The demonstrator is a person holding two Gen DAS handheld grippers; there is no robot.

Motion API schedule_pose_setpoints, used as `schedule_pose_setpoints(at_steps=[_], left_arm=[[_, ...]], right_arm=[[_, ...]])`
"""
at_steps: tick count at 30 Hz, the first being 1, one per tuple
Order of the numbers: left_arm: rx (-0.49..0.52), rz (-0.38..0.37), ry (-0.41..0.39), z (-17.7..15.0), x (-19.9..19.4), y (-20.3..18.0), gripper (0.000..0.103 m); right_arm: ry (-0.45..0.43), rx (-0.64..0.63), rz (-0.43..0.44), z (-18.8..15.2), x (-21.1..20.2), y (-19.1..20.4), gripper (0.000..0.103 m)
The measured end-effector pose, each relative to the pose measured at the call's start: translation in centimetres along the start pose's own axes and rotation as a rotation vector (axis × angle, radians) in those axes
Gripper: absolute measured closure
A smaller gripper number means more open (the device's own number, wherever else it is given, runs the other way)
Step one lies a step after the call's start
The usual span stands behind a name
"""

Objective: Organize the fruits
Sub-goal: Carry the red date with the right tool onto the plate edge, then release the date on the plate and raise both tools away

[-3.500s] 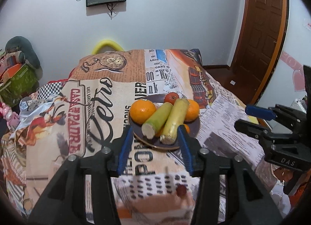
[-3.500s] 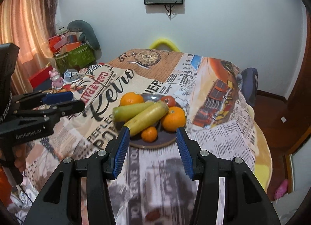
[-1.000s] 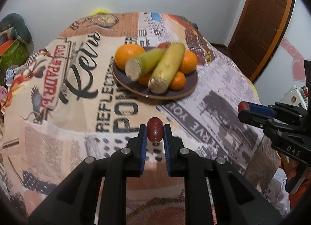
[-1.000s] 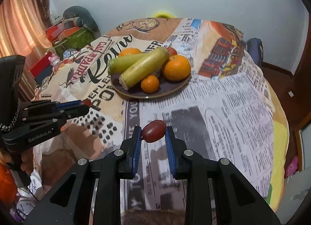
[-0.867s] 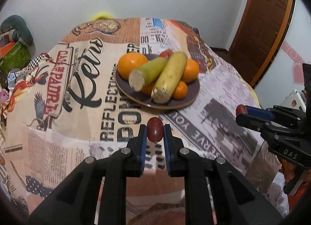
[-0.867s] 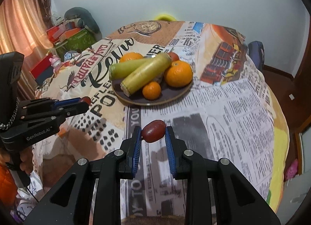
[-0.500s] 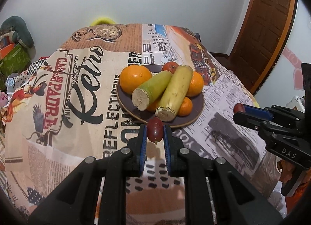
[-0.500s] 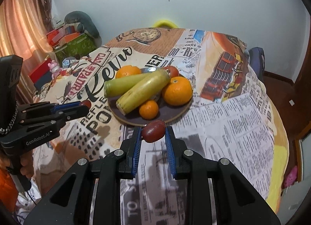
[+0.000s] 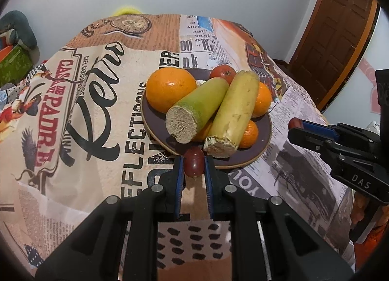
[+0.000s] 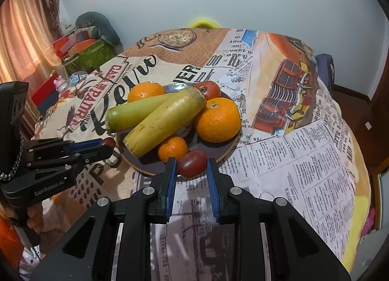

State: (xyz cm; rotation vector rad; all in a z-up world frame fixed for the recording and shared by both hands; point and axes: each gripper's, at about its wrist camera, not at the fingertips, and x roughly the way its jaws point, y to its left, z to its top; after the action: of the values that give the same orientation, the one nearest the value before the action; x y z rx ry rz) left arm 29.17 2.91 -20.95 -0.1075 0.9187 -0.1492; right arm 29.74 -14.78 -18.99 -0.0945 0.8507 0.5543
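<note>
my left tool (image 9: 193, 165) is closed down to a narrow gap on a small dark red fruit (image 9: 193, 162), its blue pads touching the fruit on both sides. the fruit sits right at the near rim of the dark plate (image 9: 263, 141), just below the cut end of the yellow stalk (image 9: 234, 113). my right tool (image 10: 190, 171) pinches another dark red fruit (image 10: 192, 163) the same way, with a slightly wider gap, and it too sits at the plate's near edge (image 10: 228, 148), just beside a small orange (image 10: 173, 148).

the plate is crowded. the yellow stalk and a green stalk (image 9: 198, 108) lie side by side across the middle, both cut ends pointing at my left tool. a large orange (image 9: 170, 89) sits to the left of them in the left view, another large orange (image 10: 217, 119) behind them on the right, and a red tomato-like fruit (image 10: 209, 89) at the far rim. i can't tell whether either held fruit touches the plate.

around the plate, the surface carries a printed newspaper-style cloth (image 9: 94, 86). beyond it on the left are a green box (image 10: 93, 56) and a grey plush thing (image 10: 97, 27); a wooden door (image 9: 335, 21) stands on the right.
</note>
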Motion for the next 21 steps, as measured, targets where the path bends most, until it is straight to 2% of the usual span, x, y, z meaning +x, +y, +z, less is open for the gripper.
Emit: schedule_pose_setpoints(at_steps=[15,21], left_arm=[[-0.014,0.008,0.004,1.1,2.0,0.6,0.086],[-0.004,0.02,-0.001,1.1,2.0,0.5,0.079]], right_arm=[[0.03,0.006,0.008,1.0,3.5,-0.9,0.08],[0.047,0.008,0.002,0.9,4.2,-1.1,0.08]])
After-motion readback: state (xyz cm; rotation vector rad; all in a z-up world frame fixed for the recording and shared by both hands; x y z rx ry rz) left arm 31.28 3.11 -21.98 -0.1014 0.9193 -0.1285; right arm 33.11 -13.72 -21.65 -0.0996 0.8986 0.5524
